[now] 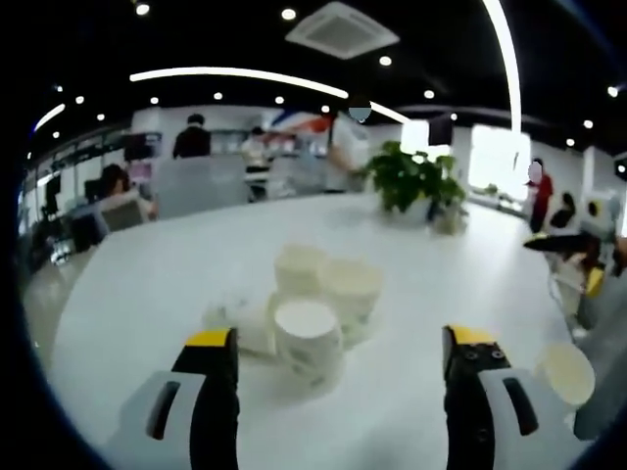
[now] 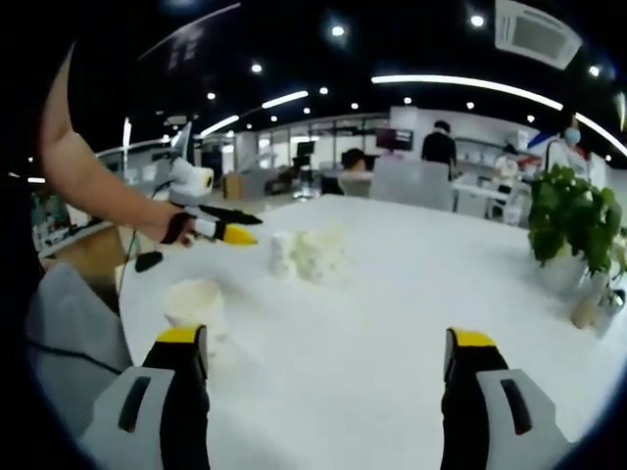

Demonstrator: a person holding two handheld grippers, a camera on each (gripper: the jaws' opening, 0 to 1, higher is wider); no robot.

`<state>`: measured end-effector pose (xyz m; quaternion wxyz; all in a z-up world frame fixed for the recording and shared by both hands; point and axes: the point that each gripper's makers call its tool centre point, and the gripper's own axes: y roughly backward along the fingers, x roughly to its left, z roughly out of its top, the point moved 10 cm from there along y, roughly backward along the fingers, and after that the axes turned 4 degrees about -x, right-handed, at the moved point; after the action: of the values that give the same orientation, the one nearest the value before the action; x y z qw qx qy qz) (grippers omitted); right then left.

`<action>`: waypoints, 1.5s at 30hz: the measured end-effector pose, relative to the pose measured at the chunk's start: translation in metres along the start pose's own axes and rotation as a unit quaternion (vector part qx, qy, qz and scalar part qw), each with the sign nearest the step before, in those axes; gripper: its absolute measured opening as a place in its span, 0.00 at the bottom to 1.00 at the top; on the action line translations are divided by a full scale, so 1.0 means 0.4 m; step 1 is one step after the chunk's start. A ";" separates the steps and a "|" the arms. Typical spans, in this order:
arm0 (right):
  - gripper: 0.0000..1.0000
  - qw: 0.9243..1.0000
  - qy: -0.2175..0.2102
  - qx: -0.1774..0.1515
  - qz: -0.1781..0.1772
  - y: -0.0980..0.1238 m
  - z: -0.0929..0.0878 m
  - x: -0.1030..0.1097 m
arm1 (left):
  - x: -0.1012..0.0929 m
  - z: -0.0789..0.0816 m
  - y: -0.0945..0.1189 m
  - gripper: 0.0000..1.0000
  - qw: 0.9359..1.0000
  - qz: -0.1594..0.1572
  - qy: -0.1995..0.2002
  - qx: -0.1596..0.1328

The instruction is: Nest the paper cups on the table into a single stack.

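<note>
In the left gripper view the left gripper (image 1: pixel 338 351) has its fingers spread wide and holding nothing, above the white bench (image 1: pixel 157 284). Just ahead of them a cluster of paper cups (image 1: pixel 315 304) stands close together, and a single cup (image 1: pixel 566 373) sits apart near the bench edge. In the right gripper view the right gripper (image 2: pixel 328 352) also has its fingers wide apart and empty, with the lone cup just beside one finger. A potted plant (image 2: pixel 571 227) stands farther off.

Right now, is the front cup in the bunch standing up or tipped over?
Standing up. The front cup in the left gripper view shows its round open rim facing upward, with its wall narrowing down to the table.
</note>
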<state>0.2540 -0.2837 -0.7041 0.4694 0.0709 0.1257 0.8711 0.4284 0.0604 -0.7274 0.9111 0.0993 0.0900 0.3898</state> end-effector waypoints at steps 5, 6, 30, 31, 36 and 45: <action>0.98 1.000 -0.002 0.007 -0.003 0.000 -0.005 -0.008 | 0.010 -0.006 -0.033 0.79 1.000 0.005 -0.022 -0.006; 0.98 1.000 -0.001 0.006 -0.003 0.000 -0.005 -0.008 | 0.012 -0.009 -0.045 0.79 1.000 0.003 -0.024 -0.002; 0.97 1.000 -0.010 0.020 -0.004 0.010 -0.034 0.008 | 0.009 -0.057 -0.104 0.51 0.998 -0.012 -0.047 0.038; 0.97 1.000 -0.010 0.019 -0.004 0.010 -0.033 0.009 | 0.008 -0.059 -0.105 0.51 0.998 -0.013 -0.050 0.041; 0.97 1.000 -0.011 0.020 -0.004 0.011 -0.031 0.012 | 0.012 -0.071 -0.114 0.50 0.997 -0.013 -0.047 0.051; 0.97 1.000 -0.011 0.020 -0.005 0.016 -0.031 0.018 | 0.007 -0.093 -0.123 0.39 0.996 0.002 -0.047 0.071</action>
<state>0.2419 -0.2830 -0.7139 0.4734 0.0897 0.1381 0.8653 0.4555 0.0334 -0.7757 0.9043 0.1818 0.0746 0.3791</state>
